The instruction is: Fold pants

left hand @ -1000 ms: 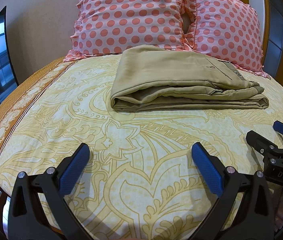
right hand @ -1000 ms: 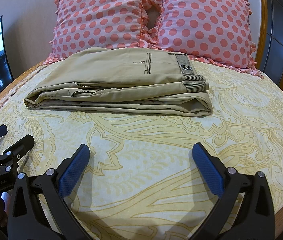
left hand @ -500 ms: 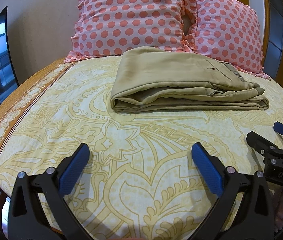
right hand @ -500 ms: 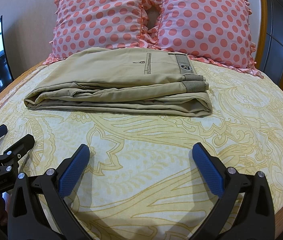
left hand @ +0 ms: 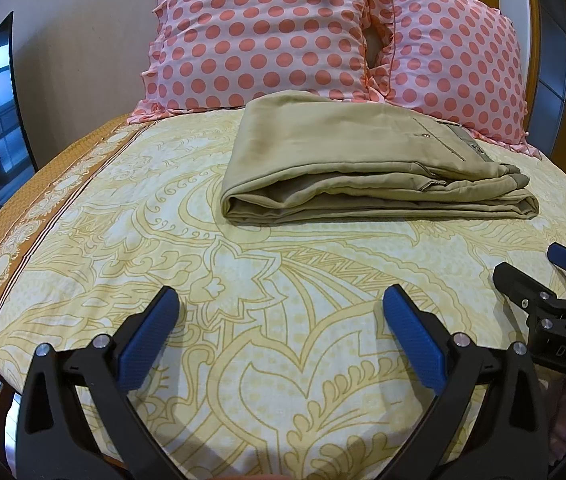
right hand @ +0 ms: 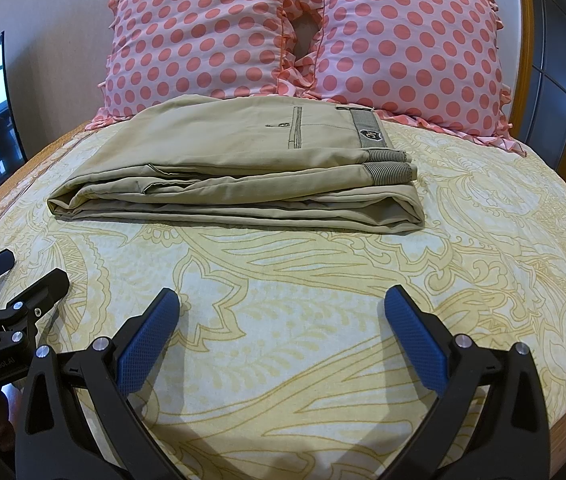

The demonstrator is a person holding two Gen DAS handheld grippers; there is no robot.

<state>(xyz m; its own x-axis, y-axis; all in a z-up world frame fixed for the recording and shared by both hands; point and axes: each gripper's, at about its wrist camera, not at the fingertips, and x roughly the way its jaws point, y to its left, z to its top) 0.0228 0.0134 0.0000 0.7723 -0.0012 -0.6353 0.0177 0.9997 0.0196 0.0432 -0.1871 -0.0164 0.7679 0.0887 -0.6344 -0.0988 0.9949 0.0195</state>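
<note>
On a bed spread with a yellow paisley sheet, khaki pants lie folded into a flat, layered rectangle, the waistband with its dark patch turned toward the right side. Nothing here serves as a container; the bundle rests directly on the sheet, its far edge just in front of two pink polka-dot pillows propped upright side by side at the head of the bed.

Both tools sit well apart from the garment, low over the near part of the mattress. The left gripper has its blue-padded fingers spread wide and holds nothing; the folded bundle lies ahead of it and slightly to the right. The right gripper is likewise spread wide and empty, with the pants ahead of it and slightly to the left. Each appears at the edge of the other's view, the left gripper at lower left in the right wrist camera, the right one at far right in the left wrist camera.

Compared with half a second ago, pants and both tools sit where they were.
</note>
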